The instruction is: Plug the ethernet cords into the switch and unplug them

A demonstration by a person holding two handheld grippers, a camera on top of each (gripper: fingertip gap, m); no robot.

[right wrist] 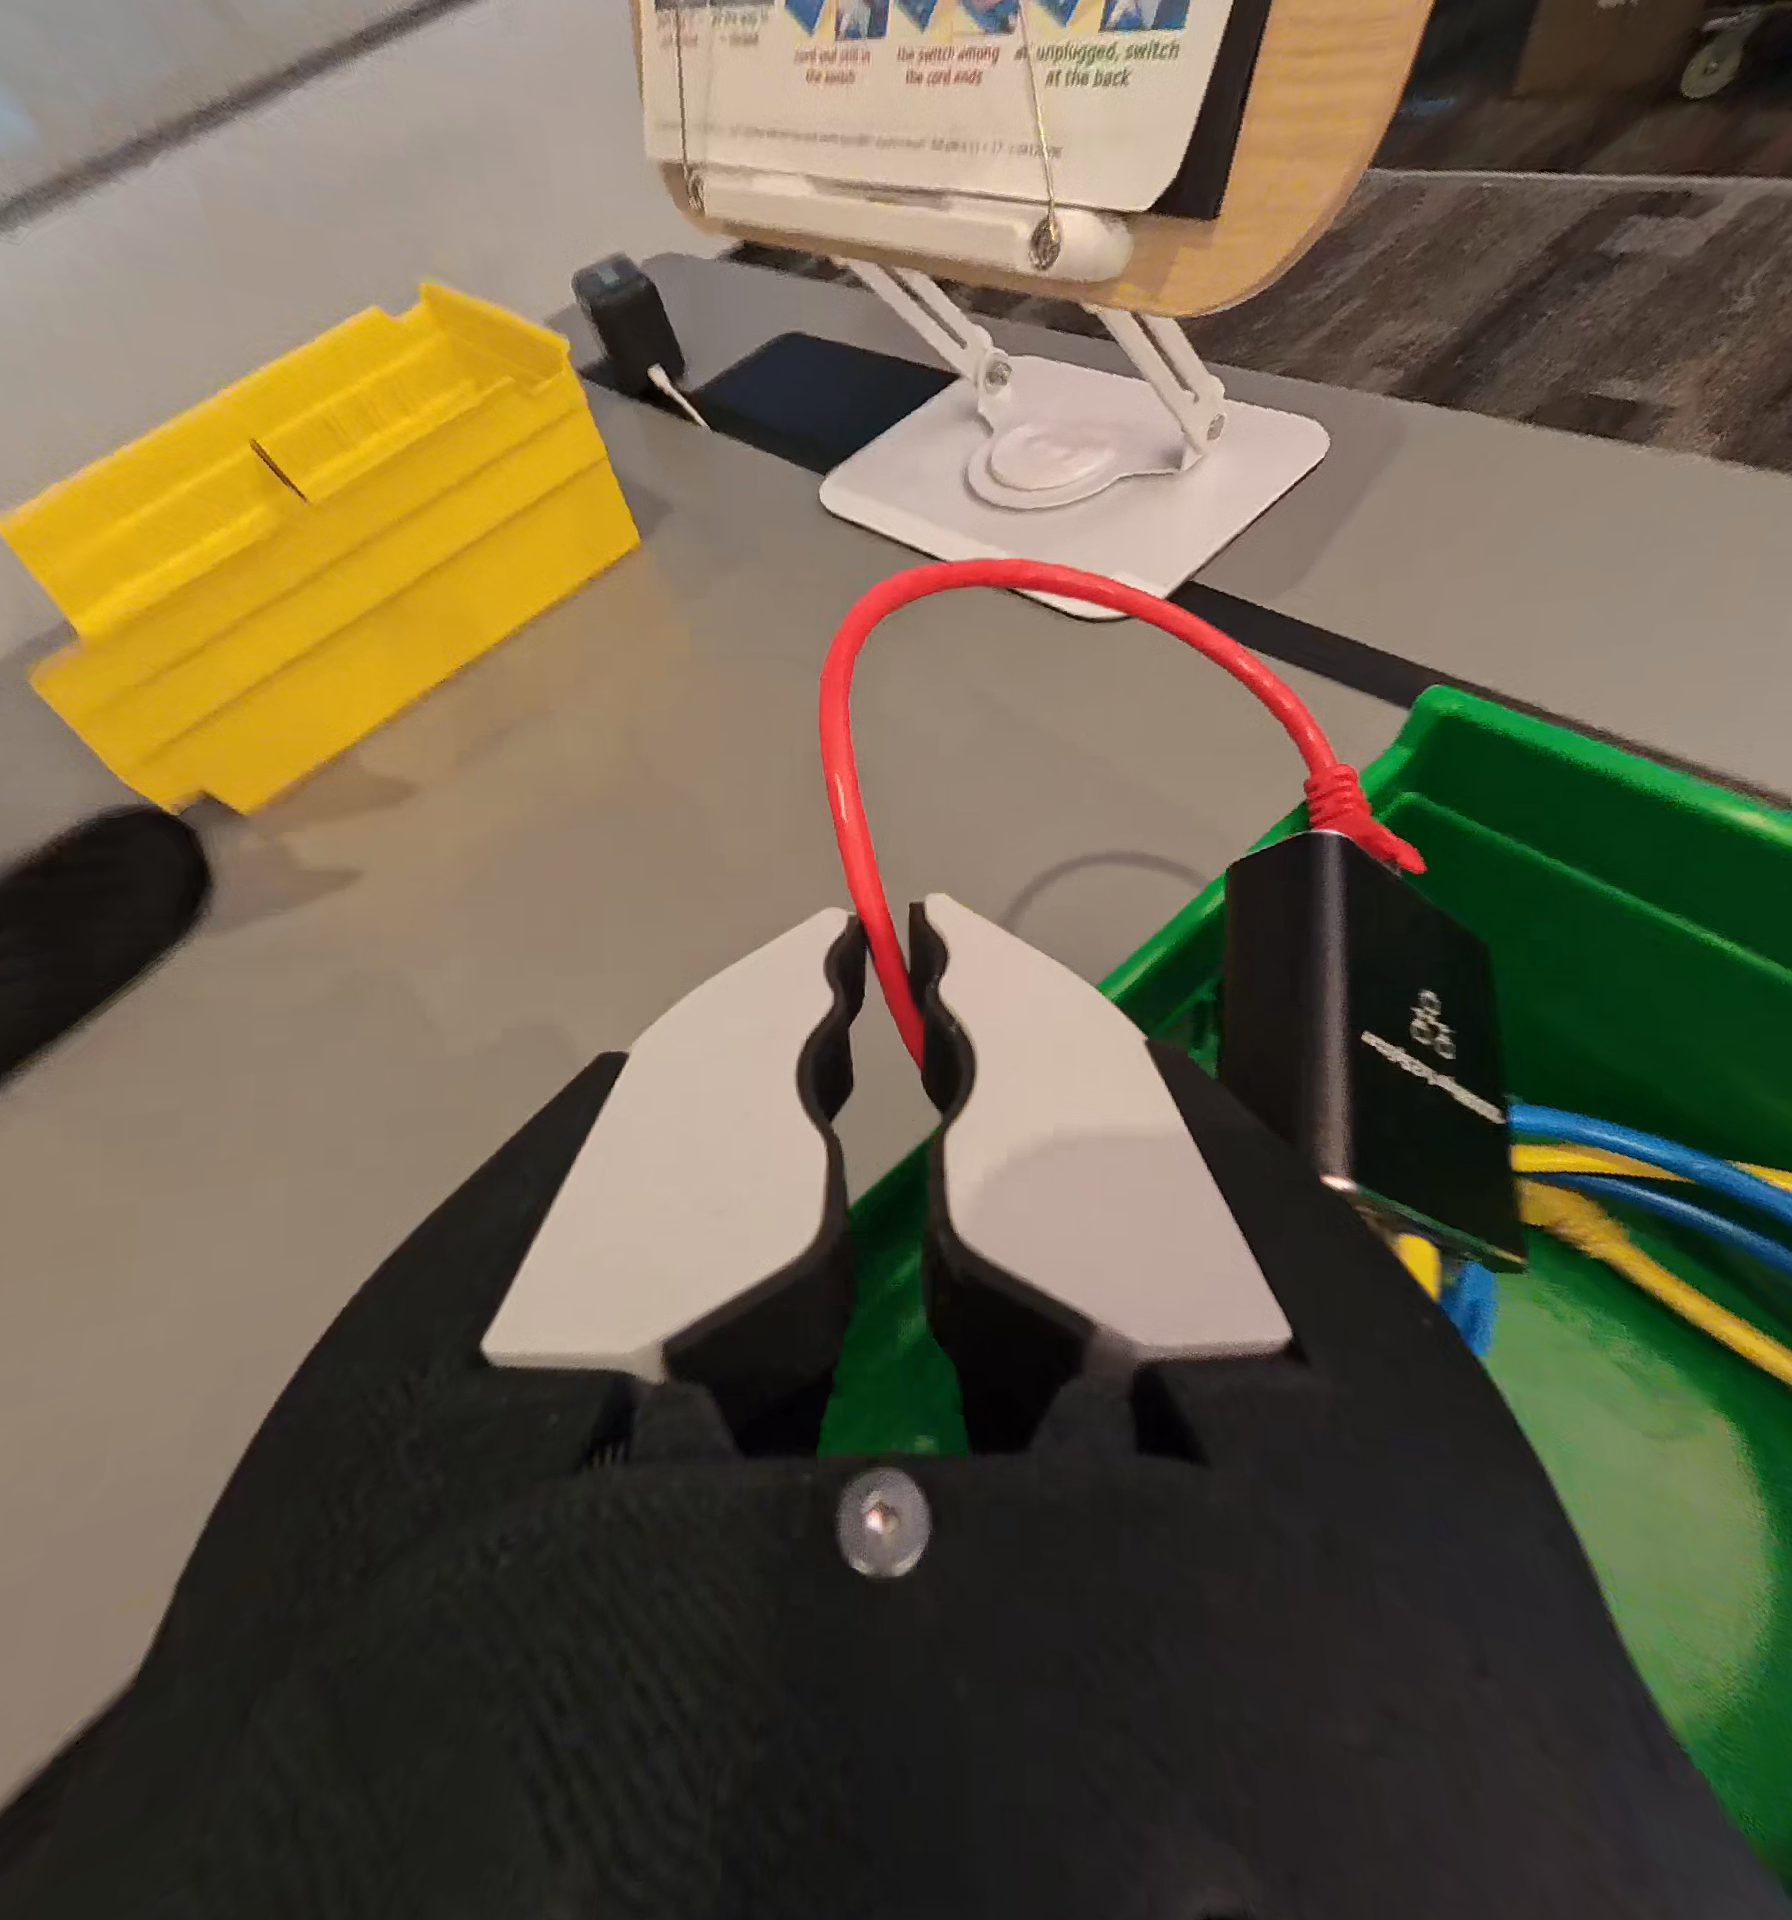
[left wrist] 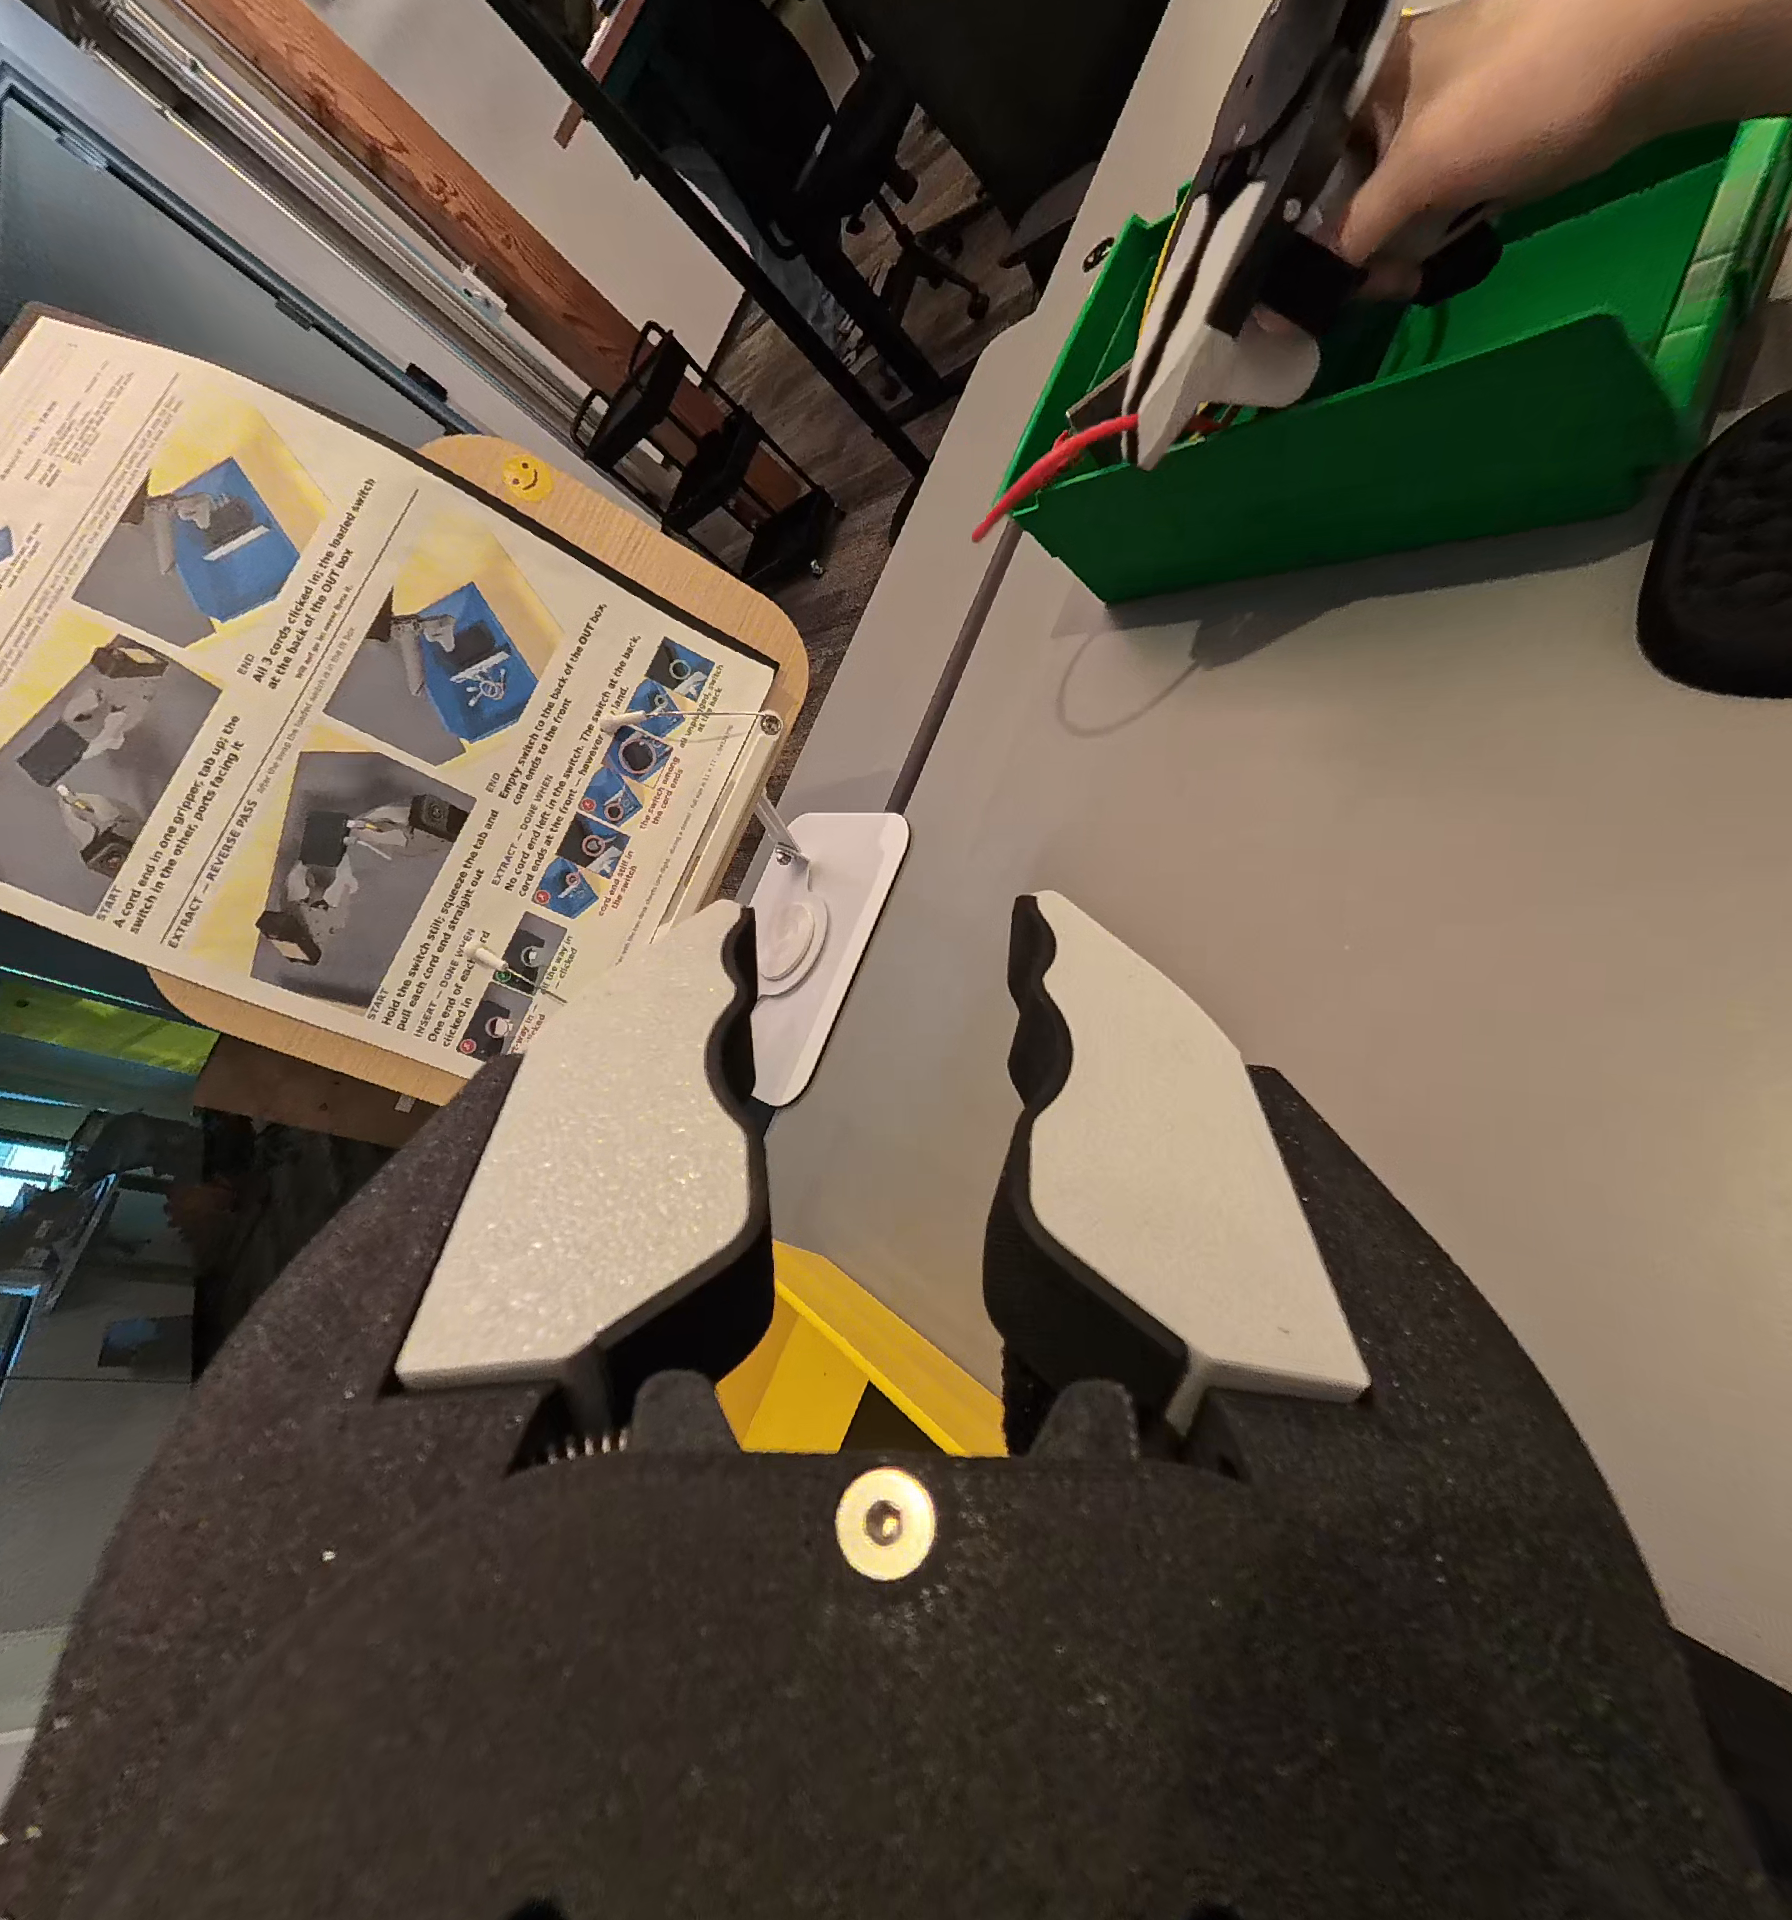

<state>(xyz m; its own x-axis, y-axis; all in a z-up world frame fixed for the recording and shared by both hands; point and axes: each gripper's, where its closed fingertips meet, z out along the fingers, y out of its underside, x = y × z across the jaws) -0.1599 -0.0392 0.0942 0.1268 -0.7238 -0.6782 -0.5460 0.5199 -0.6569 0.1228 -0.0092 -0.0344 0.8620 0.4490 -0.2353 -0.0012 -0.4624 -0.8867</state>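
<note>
While the right gripper (right wrist: 884, 925) pinches the red cord (right wrist: 838, 727), the left gripper (left wrist: 876, 914) gapes bare.
One switch (right wrist: 1391, 1049) hangs right of its fingertips; blue cords (right wrist: 1650, 1153) and yellow cords (right wrist: 1640, 1278), number unclear.

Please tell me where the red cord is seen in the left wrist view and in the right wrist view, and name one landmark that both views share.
Left wrist view: the red cord shows upper right, over the green bin's end, under the far gripper.
Right wrist view: the cord arches at centre, from the gripper's fingertips to the black switch.
Shared landmark: the white stand base.
</note>
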